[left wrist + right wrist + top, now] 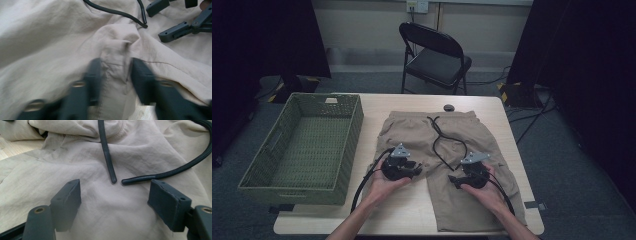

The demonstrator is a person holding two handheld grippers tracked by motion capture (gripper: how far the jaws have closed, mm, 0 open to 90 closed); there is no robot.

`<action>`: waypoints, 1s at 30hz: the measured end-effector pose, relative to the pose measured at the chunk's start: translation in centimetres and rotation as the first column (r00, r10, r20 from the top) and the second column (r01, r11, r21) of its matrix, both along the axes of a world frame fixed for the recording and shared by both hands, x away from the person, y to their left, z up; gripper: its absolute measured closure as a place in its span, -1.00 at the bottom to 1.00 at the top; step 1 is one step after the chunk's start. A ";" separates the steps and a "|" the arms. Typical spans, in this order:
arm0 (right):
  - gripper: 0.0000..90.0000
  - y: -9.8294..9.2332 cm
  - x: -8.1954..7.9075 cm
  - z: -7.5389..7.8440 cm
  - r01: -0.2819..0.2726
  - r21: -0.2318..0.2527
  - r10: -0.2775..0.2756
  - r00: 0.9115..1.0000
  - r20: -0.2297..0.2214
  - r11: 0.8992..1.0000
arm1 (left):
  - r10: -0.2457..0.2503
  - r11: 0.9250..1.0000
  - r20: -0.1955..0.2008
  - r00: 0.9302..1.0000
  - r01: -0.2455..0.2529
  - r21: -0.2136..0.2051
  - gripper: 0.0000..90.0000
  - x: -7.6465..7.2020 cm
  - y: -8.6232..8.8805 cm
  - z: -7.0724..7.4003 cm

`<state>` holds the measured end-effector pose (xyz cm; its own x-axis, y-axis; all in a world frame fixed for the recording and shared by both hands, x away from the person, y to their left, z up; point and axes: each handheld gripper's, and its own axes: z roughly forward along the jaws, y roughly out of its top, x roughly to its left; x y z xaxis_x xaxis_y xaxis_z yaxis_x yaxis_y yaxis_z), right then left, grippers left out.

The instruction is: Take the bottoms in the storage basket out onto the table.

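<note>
Khaki shorts (412, 130) lie flat on the wooden table (407, 212), waistband far, legs toward me. A black drawstring (439, 135) trails down from the waist. My left gripper (416, 169) lies at the crotch, on the inner edge of the left leg. In the left gripper view its jaws (116, 72) pinch a raised fold of the khaki cloth (117, 50). My right gripper (453, 180) rests on the right leg. It stands open (115, 195) over flat cloth, and the two drawstring ends (112, 176) lie just beyond its fingertips. That same gripper (156, 22) is seen open in the left gripper view.
A green woven basket (349, 140) with nothing in it stands at the table's left, close to the shorts. A small dark round object (449, 107) sits at the far table edge. A black folding chair (437, 55) stands behind the table.
</note>
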<state>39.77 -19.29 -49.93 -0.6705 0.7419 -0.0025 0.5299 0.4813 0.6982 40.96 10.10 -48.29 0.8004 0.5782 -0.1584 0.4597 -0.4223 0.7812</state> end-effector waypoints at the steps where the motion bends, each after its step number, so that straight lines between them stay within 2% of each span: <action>1: -0.43 0.0 0.0 0.0 0.000 0.000 0.000 1.000 0.000 1.000 | -0.006 1.000 -0.010 1.000 0.006 -0.019 0.67 -0.1 0.0 0.1; 2: -0.44 0.0 0.0 0.0 0.000 0.001 0.000 1.000 0.000 1.000 | -0.020 0.999 -0.013 1.000 0.019 -0.031 0.73 -0.2 0.0 0.3; 4: -0.44 0.0 0.0 0.0 0.000 0.001 0.000 1.000 0.000 1.000 | -0.041 0.999 0.001 0.999 0.041 -0.025 0.84 -0.7 0.0 0.9; 6: -0.44 0.0 0.0 0.0 -0.002 0.002 0.002 1.000 0.000 1.000 | -0.068 0.996 0.004 0.998 0.069 -0.054 0.90 -1.3 0.3 1.7; 10: -0.44 0.0 0.0 0.0 0.000 0.001 0.000 1.000 0.001 1.000 | -0.100 0.991 0.023 0.995 0.102 -0.084 0.93 -2.8 0.7 3.1; 15: -0.44 -0.2 0.2 -0.1 0.013 0.003 -0.013 1.000 0.004 1.000 | -0.169 0.976 0.057 0.984 0.175 -0.126 0.93 -5.5 1.0 4.9; 18: -0.44 -0.3 0.3 -0.1 0.018 0.006 -0.018 1.000 0.006 1.000 | -0.182 0.971 0.070 0.981 0.191 -0.142 0.94 -6.5 1.1 5.5; 19: -0.44 -0.3 0.3 -0.1 0.019 0.006 -0.019 1.000 0.006 1.000 | -0.194 0.965 0.066 0.979 0.203 -0.165 0.94 -6.9 1.1 5.7; 22: -0.45 -0.2 0.3 -0.1 0.019 0.006 -0.020 1.000 0.007 1.000 | -0.219 0.960 0.078 0.973 0.229 -0.160 0.94 -7.7 1.1 5.9; 23: -0.45 -0.2 0.3 -0.1 0.019 0.005 -0.019 1.000 0.007 1.000 | -0.241 0.954 0.060 0.969 0.248 -0.172 0.92 -7.9 1.1 5.8; 24: -0.44 -0.2 0.3 -0.1 0.020 0.006 -0.020 1.000 0.006 1.000 | -0.252 0.950 0.054 0.966 0.258 -0.176 0.88 -8.0 1.0 5.7; 25: -0.44 -0.2 0.3 -0.1 0.021 0.005 -0.021 1.000 0.005 1.000 | -0.262 0.948 0.041 0.964 0.265 -0.177 0.80 -8.2 1.0 5.6; 27: -0.43 -0.3 0.3 0.0 0.020 0.004 -0.020 1.000 0.001 1.000 | -0.264 0.946 0.046 0.963 0.268 -0.185 0.69 -8.3 1.2 5.5; 28: -0.43 -0.3 0.2 0.0 0.020 0.004 -0.020 1.000 -0.004 1.000 | -0.261 0.946 0.043 0.964 0.265 -0.190 0.61 -8.2 1.3 5.6; 29: -0.42 -0.3 0.2 0.1 0.018 0.007 -0.017 1.000 -0.008 1.000 | -0.246 0.949 0.044 0.968 0.250 -0.195 0.54 -7.9 1.6 5.6; 30: -0.42 -0.3 0.1 0.2 0.016 0.008 -0.016 1.000 -0.010 1.000 | -0.234 0.950 0.042 0.971 0.238 -0.200 0.54 -7.8 1.8 5.6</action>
<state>39.90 -19.56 -49.74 -0.6583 0.7527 0.0100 0.5443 0.4667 0.6971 33.21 11.92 -42.68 0.9139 0.3295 -0.2370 0.3513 -0.3497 0.8685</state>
